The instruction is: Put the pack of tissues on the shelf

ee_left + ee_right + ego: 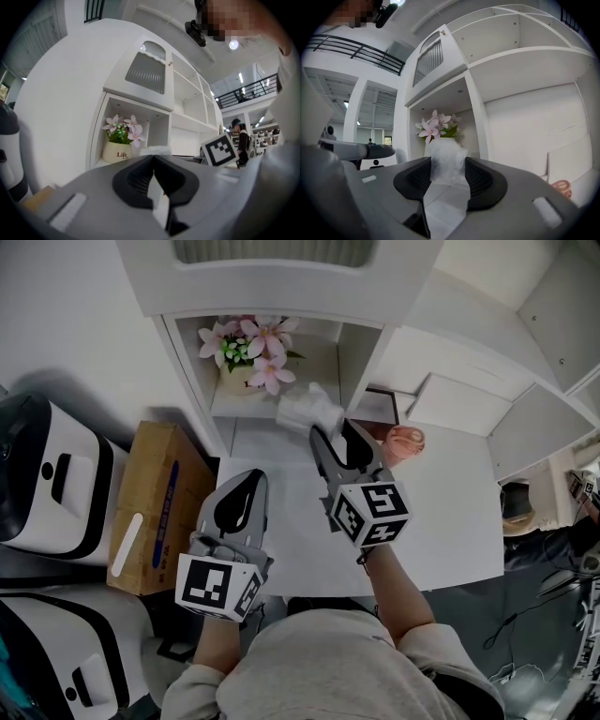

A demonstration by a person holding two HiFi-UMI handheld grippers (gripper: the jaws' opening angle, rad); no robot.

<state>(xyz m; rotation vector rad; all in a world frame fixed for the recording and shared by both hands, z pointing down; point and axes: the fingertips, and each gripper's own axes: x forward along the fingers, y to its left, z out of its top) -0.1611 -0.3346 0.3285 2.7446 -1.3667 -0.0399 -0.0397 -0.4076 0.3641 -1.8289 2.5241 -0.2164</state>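
The pack of tissues (307, 410), white and crinkly, is pinched between the jaws of my right gripper (330, 434). It hangs just in front of the low open shelf compartment (225, 409), level with its mouth. In the right gripper view the pack (447, 161) fills the gap at my right gripper (448, 165), whose pads press on both its sides. My left gripper (246, 478) is held lower and to the left over the white table, shut, with nothing in it. The left gripper view has my left gripper (153, 158) with tips touching, and the pack (157, 150) beyond.
A white pot of pink flowers (246, 357) stands at the back of that compartment. A pink object (405, 442) lies on the white table (450, 512) to the right. A cardboard box (150, 507) and white machines (47, 479) stand at the left.
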